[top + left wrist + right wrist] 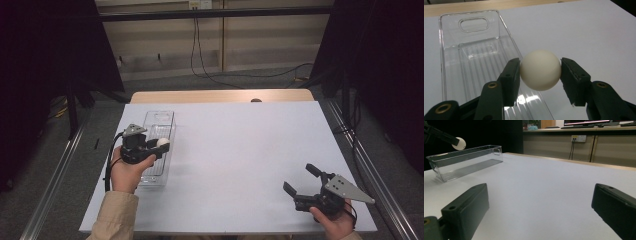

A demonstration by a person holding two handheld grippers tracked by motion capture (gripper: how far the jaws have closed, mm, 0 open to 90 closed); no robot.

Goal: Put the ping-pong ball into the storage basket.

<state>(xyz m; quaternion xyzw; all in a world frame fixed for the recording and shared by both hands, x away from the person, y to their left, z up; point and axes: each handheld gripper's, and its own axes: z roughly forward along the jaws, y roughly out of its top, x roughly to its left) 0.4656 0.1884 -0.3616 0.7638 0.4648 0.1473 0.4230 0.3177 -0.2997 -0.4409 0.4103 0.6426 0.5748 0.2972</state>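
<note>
1. Left gripper point(159, 146), left of centre in the high view, has its jaws clamped on the white ball point(540, 69), one pad on either side.
2. The ball hangs above the right-hand rim of the clear plastic tray point(469, 60), not down inside it.
3. From the right gripper view, ball and tray sit at the upper left.
4. Right gripper point(301, 179), lower right in the high view, jaws spread wide, nothing between them, resting low over the white table point(240, 145).

surface: white-topped table point(240, 150) | on it: clear plastic bin point(159, 125), near left edge
</note>
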